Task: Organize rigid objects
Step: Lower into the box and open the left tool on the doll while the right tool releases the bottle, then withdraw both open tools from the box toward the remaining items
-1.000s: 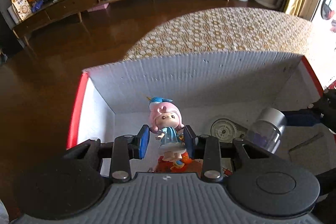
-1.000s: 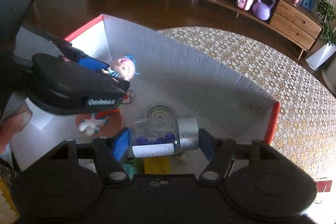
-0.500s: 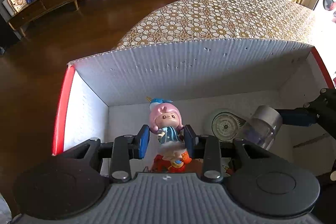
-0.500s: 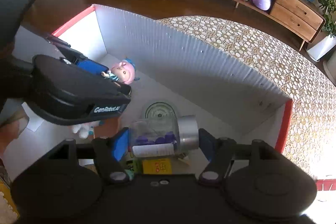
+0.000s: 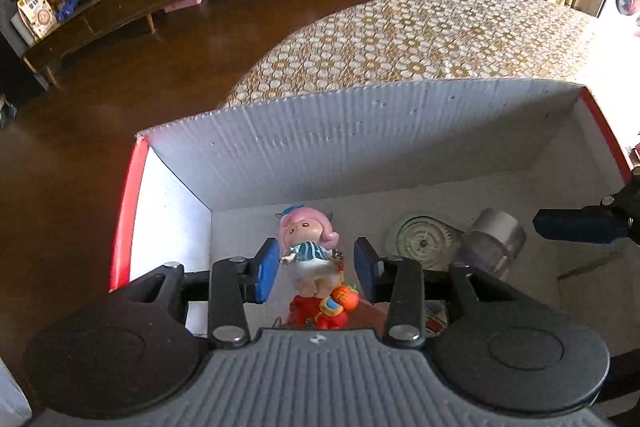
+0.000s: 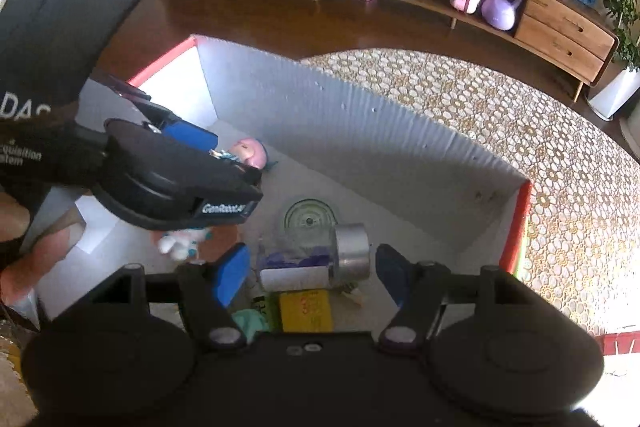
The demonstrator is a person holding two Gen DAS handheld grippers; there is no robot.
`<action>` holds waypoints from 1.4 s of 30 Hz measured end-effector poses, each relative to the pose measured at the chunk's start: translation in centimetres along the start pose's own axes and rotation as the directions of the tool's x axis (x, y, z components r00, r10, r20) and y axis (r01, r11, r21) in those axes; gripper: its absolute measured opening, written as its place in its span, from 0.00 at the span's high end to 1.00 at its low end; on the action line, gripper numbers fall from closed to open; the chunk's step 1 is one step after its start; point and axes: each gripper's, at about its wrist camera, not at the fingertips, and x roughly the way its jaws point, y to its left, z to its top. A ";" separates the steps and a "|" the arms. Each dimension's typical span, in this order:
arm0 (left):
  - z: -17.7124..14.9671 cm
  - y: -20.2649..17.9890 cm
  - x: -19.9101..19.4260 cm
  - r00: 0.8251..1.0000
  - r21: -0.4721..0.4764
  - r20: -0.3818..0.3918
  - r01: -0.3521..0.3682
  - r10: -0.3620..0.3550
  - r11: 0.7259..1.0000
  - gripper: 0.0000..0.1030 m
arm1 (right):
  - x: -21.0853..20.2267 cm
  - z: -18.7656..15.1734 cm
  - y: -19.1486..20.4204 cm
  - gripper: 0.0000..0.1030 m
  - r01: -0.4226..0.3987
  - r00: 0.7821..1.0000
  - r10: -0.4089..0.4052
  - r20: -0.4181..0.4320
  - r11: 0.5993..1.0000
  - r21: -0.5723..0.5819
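The left claw (image 5: 316,269) was opening, its blue pads standing clear on either side of the pink-haired doll (image 5: 308,247), which lay released on the floor of the white box (image 5: 360,147) near the far left corner. Just below the doll sat a red and orange toy (image 5: 328,307). To the right, a round geared disc (image 5: 420,241) lay flat on the box floor.

The right claw (image 6: 308,269) straddled a clear jar (image 6: 312,261) with a silver lid, lying on its side with purple contents inside. A small gap showed between each pad and the jar, so the jar seemed no longer clenched, though this could not be told for sure. Below the jar lay a yellow packet (image 6: 306,309), and to its left a white and blue figure (image 6: 182,243). The box stood on a worktop covered in a patterned cloth (image 6: 520,131).
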 end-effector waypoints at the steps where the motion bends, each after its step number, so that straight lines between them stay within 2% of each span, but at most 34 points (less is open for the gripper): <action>1: -0.1 -0.1 -0.5 1.000 0.002 0.012 0.002 -0.002 1.000 0.59 | -0.4 -0.1 0.0 0.33 -0.004 1.000 0.004 0.006 1.000 -0.001; 6: -0.7 -0.5 -3.1 0.998 -0.010 0.059 0.025 -0.025 1.000 0.53 | -2.7 -0.8 0.2 0.31 -0.020 0.999 0.020 0.037 1.000 0.000; 11: -1.3 -1.0 -5.8 0.994 -0.015 0.110 0.021 -0.019 1.000 0.53 | -5.1 -1.6 0.4 0.29 -0.039 0.997 0.039 0.072 0.999 0.003; 21: -2.7 -2.8 -10.4 0.982 -0.021 0.187 0.009 -0.005 1.000 0.52 | -9.8 -3.5 -0.3 0.15 -0.076 0.988 0.073 0.139 0.997 0.018; 22: -2.9 -2.9 -10.9 0.981 -0.021 0.193 0.003 0.001 1.000 0.51 | -10.3 -3.7 -0.3 0.14 -0.077 0.987 0.073 0.145 0.997 0.021; 24: -3.3 -3.4 -11.7 0.978 -0.020 0.210 -0.007 0.011 1.000 0.39 | -11.3 -4.4 -0.4 0.11 -0.088 0.984 0.084 0.158 0.996 0.019; 29: -4.1 -5.0 -14.0 0.966 -0.008 0.258 -0.003 0.005 1.000 0.38 | -14.0 -6.2 -1.1 0.05 -0.103 0.974 0.097 0.206 0.995 0.018; 33: -4.7 -6.3 -15.6 0.957 -0.015 0.289 0.016 -0.011 1.000 0.28 | -16.2 -7.8 -2.0 0.01 -0.119 0.960 0.111 0.256 0.993 0.014; 37: -5.4 -7.7 -17.0 0.948 -0.016 0.317 0.043 -0.036 0.999 0.27 | -18.1 -9.5 -3.1 0.01 -0.129 0.949 0.115 0.293 0.991 0.029; 42: -6.4 -10.0 -18.0 0.938 0.002 0.344 0.045 -0.043 0.999 0.27 | -20.1 -11.3 -4.8 0.01 -0.127 0.939 0.099 0.328 0.990 0.064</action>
